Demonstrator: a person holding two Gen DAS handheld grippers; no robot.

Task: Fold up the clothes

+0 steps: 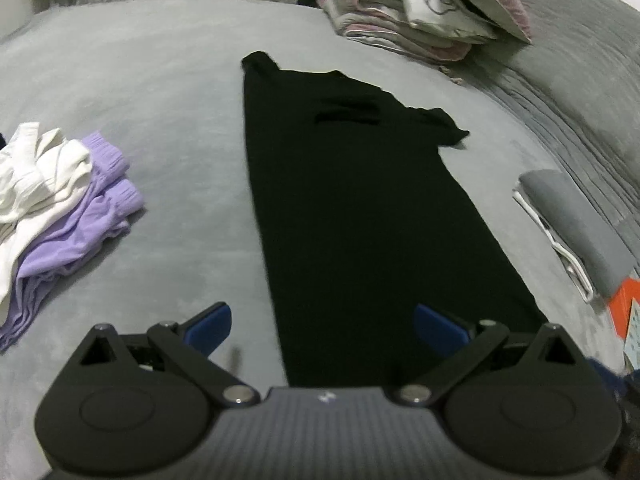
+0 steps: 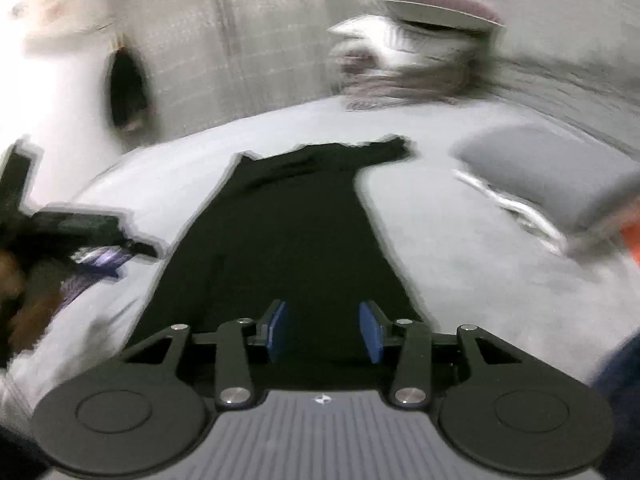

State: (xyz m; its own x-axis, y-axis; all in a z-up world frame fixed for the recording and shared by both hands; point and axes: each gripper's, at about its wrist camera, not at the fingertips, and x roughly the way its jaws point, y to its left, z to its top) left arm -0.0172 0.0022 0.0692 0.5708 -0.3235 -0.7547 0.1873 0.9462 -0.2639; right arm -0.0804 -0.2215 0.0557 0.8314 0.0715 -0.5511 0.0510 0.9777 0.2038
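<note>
A long black garment (image 1: 348, 200) lies flat on the grey bed (image 1: 160, 80), folded lengthwise into a narrow strip with one short sleeve sticking out at the far right. My left gripper (image 1: 322, 326) hovers wide open over its near hem, with nothing between the blue pads (image 1: 210, 324). In the blurred right wrist view the same black garment (image 2: 288, 232) stretches away from me. My right gripper (image 2: 324, 330) is open above its near end, empty. The left gripper (image 2: 80, 224) and a hand show at the left edge.
A white and lilac pile of clothes (image 1: 60, 200) lies at the left. Folded bedding and a pillow (image 1: 424, 8) are stacked at the far side. A folded grey item (image 1: 576, 228) sits at the right, by an orange box (image 1: 626, 304).
</note>
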